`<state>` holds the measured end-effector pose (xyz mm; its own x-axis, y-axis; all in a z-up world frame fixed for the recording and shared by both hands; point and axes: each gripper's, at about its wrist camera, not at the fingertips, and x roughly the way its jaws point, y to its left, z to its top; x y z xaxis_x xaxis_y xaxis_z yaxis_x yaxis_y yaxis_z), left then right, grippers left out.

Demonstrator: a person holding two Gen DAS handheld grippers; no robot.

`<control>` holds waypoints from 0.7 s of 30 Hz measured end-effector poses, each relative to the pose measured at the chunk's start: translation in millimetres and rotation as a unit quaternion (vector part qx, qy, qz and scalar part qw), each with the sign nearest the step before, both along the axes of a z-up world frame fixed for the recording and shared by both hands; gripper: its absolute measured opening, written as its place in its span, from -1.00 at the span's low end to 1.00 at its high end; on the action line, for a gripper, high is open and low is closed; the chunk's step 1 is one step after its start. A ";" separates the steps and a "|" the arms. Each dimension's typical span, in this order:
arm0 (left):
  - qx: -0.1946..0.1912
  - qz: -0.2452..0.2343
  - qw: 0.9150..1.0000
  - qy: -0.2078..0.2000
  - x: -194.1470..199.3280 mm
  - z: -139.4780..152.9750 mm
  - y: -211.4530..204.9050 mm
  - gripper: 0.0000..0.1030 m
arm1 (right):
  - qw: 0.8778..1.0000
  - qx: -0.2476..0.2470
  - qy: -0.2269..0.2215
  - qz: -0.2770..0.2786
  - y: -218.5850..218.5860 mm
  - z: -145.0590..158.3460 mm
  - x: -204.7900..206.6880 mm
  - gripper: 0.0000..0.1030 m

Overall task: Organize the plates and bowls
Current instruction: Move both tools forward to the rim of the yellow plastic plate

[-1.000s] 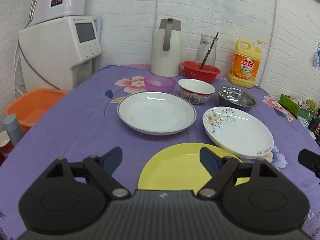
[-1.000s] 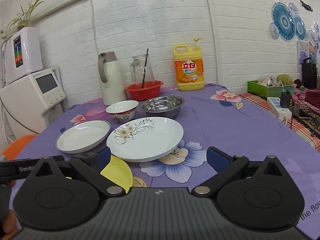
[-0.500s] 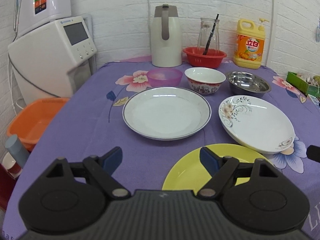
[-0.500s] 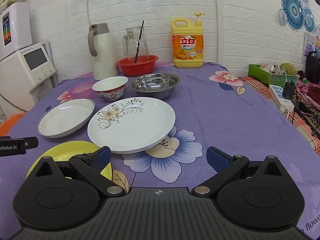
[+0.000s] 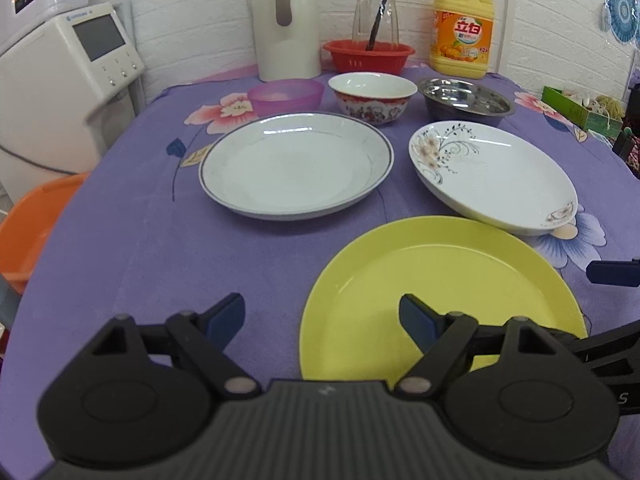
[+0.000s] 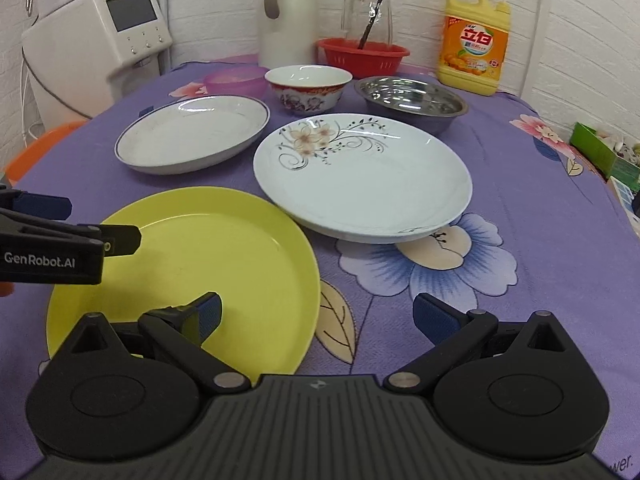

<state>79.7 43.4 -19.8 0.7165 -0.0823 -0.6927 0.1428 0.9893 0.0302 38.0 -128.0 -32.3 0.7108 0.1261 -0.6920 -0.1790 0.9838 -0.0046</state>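
A yellow plate (image 5: pixel 440 292) (image 6: pixel 192 264) lies nearest on the purple flowered tablecloth. Behind it are a blue-rimmed white plate (image 5: pixel 296 164) (image 6: pixel 192 136) and a floral white plate (image 5: pixel 492 172) (image 6: pixel 360 176). Further back stand a purple bowl (image 5: pixel 286 96), a red-patterned bowl (image 5: pixel 372 96) (image 6: pixel 308 88) and a steel bowl (image 5: pixel 464 100) (image 6: pixel 412 100). My left gripper (image 5: pixel 322 318) (image 6: pixel 80 222) is open and empty, straddling the yellow plate's left rim. My right gripper (image 6: pixel 320 315) is open and empty, straddling its right rim.
Along the back wall stand a white thermos jug (image 5: pixel 286 20), a glass pitcher in a red basket (image 5: pixel 368 54) and a yellow detergent bottle (image 5: pixel 462 34). A white appliance (image 5: pixel 60 92) and an orange basin (image 5: pixel 28 232) are left of the table, a green box (image 5: pixel 580 108) at right.
Both grippers have come forward and down toward the yellow plate and rolled level. The left gripper now reaches over the plate in the right wrist view. Jaws stayed open.
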 end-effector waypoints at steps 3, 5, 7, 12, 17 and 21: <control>0.005 -0.006 1.000 0.009 2.0 -6.2 -1.2 0.58 | 1.000 0.029 0.008 -0.005 -5.2 -5.6 3.0 1.00; 0.004 -0.007 1.000 0.008 2.1 -8.8 -0.5 0.60 | 1.000 0.028 0.004 -0.008 -6.1 -6.1 3.8 1.00; 0.000 -0.008 1.000 0.008 3.3 -9.2 0.0 0.60 | 1.000 0.025 -0.010 -0.008 -5.6 -9.1 2.5 1.00; -0.008 -0.007 1.000 0.008 5.8 -9.5 2.8 0.60 | 0.999 0.025 0.000 -0.020 -4.1 -6.5 7.3 1.00; -0.005 -0.014 1.000 0.005 3.3 -6.4 1.5 0.60 | 0.999 0.046 0.005 -0.011 -0.4 1.5 3.8 1.00; -0.001 -0.011 1.000 0.008 2.9 -9.4 3.0 0.60 | 0.999 0.031 -0.007 -0.005 7.6 3.5 0.6 1.00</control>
